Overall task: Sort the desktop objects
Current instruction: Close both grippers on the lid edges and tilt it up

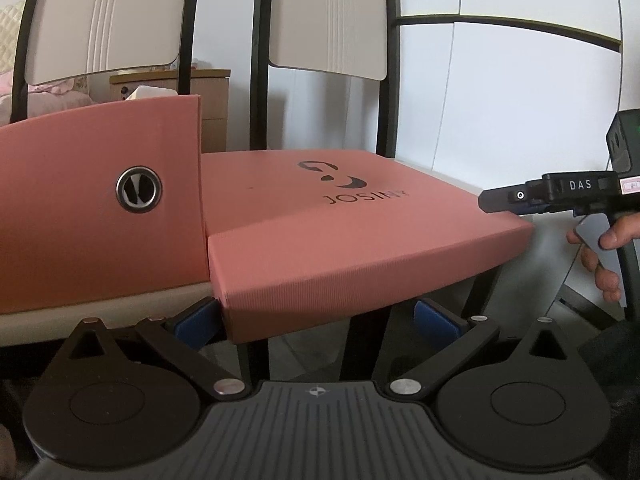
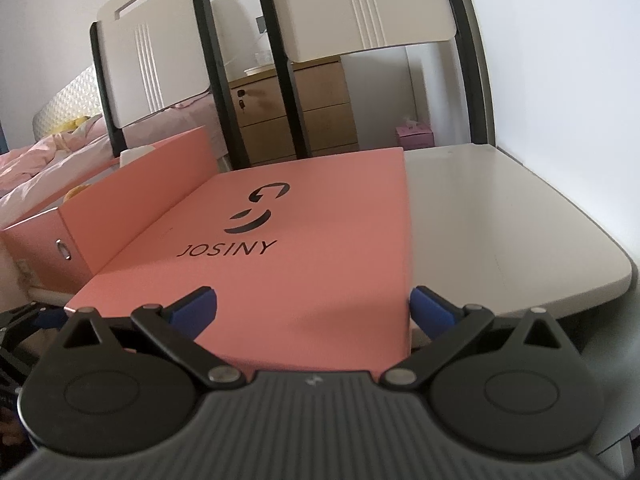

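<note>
A flat pink lid printed JOSINY lies on the table and sticks out past its front edge; it also shows in the right wrist view. Beside it on the left stands the taller pink box with a metal eyelet, also in the right wrist view. My left gripper is open, its blue pads on either side of the lid's near left corner. My right gripper is open, its pads straddling the lid's near right part. The right gripper also shows from the side in the left wrist view.
The white table extends bare to the right of the lid. Two white chair backs with black frames stand behind the table. A wooden drawer cabinet, a bed with pink bedding and a small pink box lie beyond.
</note>
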A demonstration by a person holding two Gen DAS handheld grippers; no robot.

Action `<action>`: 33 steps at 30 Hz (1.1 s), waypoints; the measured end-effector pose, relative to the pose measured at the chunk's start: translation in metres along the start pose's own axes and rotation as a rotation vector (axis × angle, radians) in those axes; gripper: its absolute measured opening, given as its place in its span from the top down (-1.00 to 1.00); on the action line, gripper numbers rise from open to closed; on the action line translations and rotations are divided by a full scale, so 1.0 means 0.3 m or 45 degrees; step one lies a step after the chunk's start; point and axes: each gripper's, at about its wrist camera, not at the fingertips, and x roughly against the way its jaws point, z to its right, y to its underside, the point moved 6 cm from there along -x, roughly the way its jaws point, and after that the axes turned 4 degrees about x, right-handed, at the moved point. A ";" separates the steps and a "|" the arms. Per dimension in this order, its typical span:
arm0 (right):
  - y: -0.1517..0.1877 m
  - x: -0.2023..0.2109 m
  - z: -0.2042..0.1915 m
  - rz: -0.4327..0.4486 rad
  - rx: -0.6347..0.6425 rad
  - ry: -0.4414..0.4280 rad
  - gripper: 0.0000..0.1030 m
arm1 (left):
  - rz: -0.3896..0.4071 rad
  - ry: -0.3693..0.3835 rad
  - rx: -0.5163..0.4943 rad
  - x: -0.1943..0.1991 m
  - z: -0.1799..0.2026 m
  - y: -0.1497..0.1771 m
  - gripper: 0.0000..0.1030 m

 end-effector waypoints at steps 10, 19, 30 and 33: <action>0.010 0.080 0.028 0.071 -0.122 -0.071 -1.00 | 0.003 0.042 0.239 0.053 -0.124 -0.011 -1.00; 0.037 0.053 0.181 0.040 -0.543 -0.102 -1.00 | -0.003 0.203 0.697 0.033 -0.279 -0.051 -1.00; 0.103 -0.070 0.188 -0.135 -0.831 -0.287 -1.00 | -0.161 0.294 0.907 -0.100 -0.292 -0.047 -0.99; 0.101 -0.072 0.188 -0.128 -0.836 -0.276 -1.00 | -0.165 0.292 0.918 -0.113 -0.294 -0.048 -0.96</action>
